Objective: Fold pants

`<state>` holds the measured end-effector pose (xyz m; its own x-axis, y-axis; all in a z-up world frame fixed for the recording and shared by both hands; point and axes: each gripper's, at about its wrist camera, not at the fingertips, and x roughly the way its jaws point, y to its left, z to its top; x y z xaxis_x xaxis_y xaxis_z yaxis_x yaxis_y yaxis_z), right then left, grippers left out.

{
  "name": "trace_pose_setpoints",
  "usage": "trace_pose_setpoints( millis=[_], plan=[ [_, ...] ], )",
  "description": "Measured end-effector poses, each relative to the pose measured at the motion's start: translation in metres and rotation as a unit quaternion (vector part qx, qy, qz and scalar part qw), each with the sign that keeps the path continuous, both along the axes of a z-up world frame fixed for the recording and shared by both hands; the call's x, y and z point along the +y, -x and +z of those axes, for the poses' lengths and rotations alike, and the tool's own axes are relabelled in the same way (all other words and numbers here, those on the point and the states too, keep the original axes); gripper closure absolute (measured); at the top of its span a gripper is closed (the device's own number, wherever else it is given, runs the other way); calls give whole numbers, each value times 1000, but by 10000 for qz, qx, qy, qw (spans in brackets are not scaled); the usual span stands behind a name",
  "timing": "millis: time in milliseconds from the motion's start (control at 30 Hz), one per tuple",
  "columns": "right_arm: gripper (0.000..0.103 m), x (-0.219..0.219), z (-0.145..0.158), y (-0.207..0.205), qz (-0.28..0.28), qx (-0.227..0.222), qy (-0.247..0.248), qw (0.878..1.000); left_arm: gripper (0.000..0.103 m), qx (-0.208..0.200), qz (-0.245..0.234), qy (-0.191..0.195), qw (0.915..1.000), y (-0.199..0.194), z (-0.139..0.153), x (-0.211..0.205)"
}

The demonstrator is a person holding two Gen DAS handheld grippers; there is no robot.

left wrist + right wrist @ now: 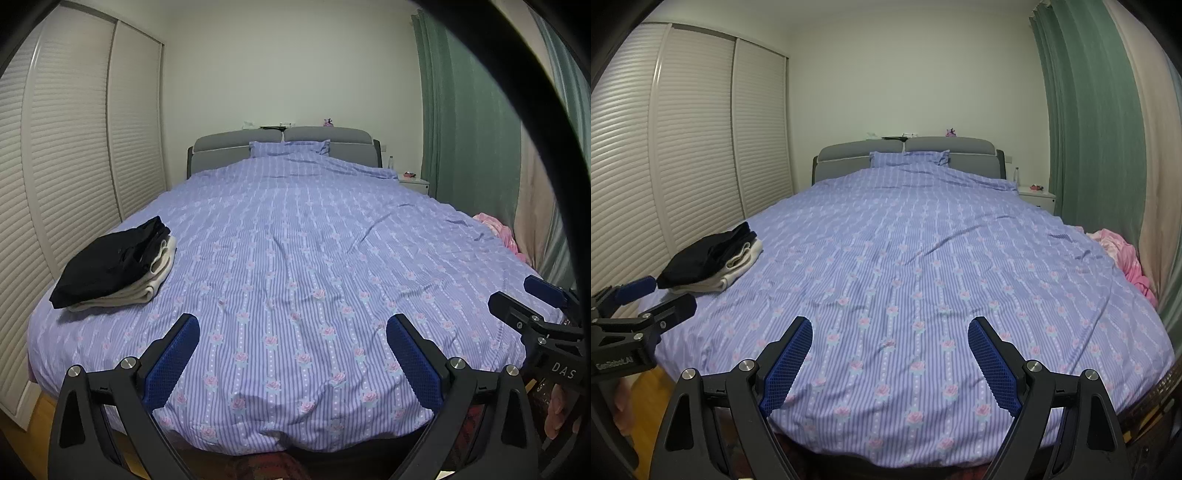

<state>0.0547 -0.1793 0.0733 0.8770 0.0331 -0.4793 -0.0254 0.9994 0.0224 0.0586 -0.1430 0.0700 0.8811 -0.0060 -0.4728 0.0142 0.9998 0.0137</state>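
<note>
From my feed the bed (295, 258) fills the view, covered by a lilac striped duvet (923, 295) with pink roses, bit wrinkled. Folded stack of clothes (114, 266) on the left edge, black pants (103, 258) on top, cream ones under. Matching pillow (290, 148) at the grey headboard (905, 147), pink blanket (1123, 258) bunched on the right edge

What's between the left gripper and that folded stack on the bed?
Nothing visible. The left gripper, jaws open and empty, faces bare bedspread; the folded stack lies ahead to its left near the bed's edge.
</note>
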Motion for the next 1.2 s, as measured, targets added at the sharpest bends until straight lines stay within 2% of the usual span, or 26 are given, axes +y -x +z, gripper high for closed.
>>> trace_pose_setpoints(
  millis=[1200],
  plan=[
    [16, -10, -4, -5, 87, 113, -3, 9999, 0, 92, -41, 56, 9999, -3, -6, 3]
  ],
)
